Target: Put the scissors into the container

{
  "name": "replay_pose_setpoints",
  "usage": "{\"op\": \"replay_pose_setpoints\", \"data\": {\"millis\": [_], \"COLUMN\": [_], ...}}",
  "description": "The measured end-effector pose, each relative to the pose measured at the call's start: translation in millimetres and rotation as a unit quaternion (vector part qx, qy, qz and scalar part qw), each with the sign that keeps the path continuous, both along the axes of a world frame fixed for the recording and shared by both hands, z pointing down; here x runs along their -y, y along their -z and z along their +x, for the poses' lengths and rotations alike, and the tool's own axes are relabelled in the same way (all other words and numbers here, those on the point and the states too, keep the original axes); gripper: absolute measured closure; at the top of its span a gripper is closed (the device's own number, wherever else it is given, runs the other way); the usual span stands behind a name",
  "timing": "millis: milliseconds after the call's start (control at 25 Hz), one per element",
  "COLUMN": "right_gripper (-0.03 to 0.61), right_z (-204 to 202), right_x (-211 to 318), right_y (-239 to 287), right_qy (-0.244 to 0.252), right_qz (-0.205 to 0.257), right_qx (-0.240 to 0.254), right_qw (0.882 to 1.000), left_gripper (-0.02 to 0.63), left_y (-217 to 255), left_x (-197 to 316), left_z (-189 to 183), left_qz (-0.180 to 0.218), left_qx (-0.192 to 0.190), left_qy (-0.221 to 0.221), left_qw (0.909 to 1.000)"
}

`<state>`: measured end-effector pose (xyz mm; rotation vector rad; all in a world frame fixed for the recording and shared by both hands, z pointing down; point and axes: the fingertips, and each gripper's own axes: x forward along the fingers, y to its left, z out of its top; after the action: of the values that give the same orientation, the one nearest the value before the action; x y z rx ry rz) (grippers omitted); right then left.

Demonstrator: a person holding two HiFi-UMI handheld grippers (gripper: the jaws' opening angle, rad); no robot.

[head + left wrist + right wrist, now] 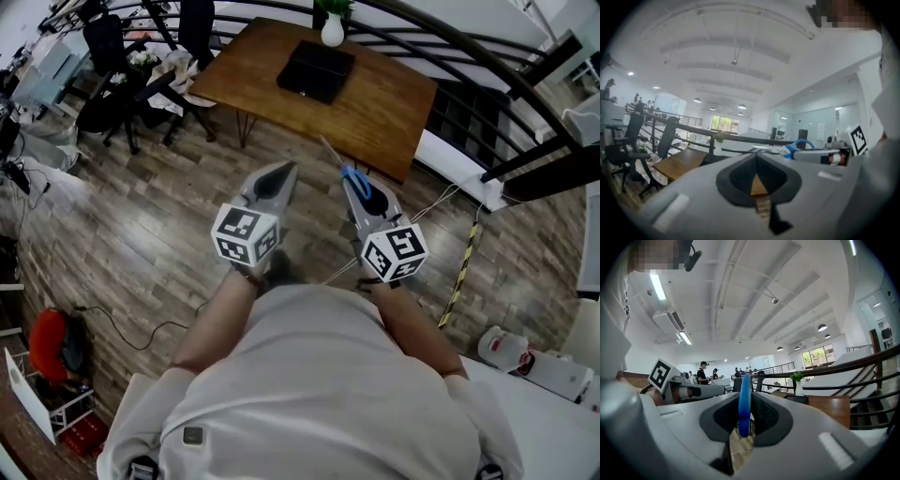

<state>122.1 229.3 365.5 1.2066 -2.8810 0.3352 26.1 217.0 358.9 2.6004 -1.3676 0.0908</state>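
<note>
Head view: wooden table (375, 103) (plank floor (159, 253))

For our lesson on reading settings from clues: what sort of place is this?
Probably an open-plan office on a railed upper level: office chairs stand on wood flooring, a wooden table sits beside a black railing, and lamps hang from a high white ceiling.

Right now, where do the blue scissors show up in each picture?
Head view: scissors centre, just below the wooden table.
Left gripper view: scissors right of centre; table at left.
Right gripper view: scissors dead centre, between the jaws; table at right.
Shared landmark: the wooden table.
</note>
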Motion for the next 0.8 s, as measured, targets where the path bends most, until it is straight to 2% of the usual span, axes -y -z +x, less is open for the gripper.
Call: {"op": "replay_pose_setpoints", "data": {"millis": [440,680,800], "right_gripper": [0.52,0.521,0.52], "right_z": [-97,-141,-155], "right_x": [78,92,93], "right_y": [22,13,11], "right_qy": [-0.02,-0.018,-0.01], "right_qz": [0.01,-0.002,-0.003], "right_qx": [0.0,-0.001,-0.002], "right_qw": [1.0,1.0,1.0], "left_gripper": [0.611,0.611,0.611], "left_y": [28,22,18], "left_x": [85,98,102], "left_z": [-93,-123,-133], "left_qz": [0.015,0.005,0.003], "left_qx": [0.007,0.011,0.007], "left_qy": [-0.026,-0.051,-0.05], "left_qw": [0.9995,0.9986,0.9987]}}
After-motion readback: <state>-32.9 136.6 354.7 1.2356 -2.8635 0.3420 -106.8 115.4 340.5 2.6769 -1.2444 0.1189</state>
